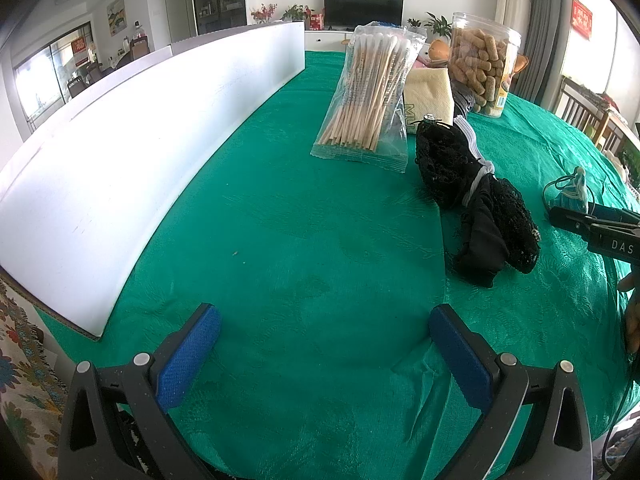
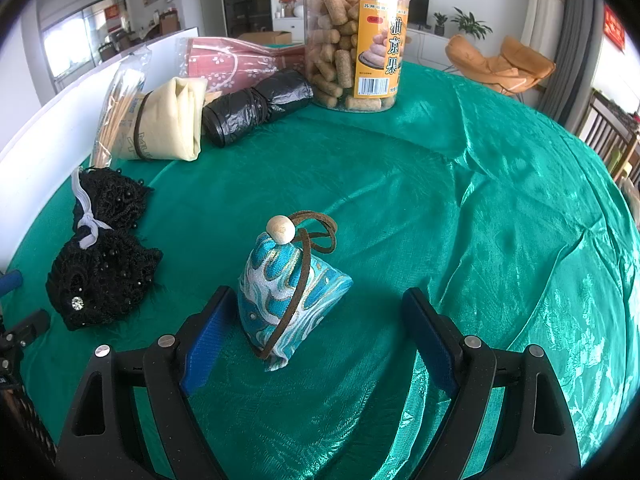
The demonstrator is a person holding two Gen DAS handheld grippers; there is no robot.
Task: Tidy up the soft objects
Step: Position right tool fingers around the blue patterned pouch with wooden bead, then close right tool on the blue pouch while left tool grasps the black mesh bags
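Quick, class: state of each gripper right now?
Left gripper: open, holding nothing, over bare green tablecloth.
Right gripper: open, jaws either side of the blue sachet, not clamped on it.

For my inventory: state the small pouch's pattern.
Blue-and-white swirl brocade pouch; clearest in the right wrist view.

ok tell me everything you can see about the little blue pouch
The blue pouch is a small brocade sachet, turquoise with white and gold wave pattern, pyramid-shaped and standing upright on the green tablecloth. A wooden bead caps its top, with a brown cord looping off it. It sits between the open right gripper fingers, nearest the left one.
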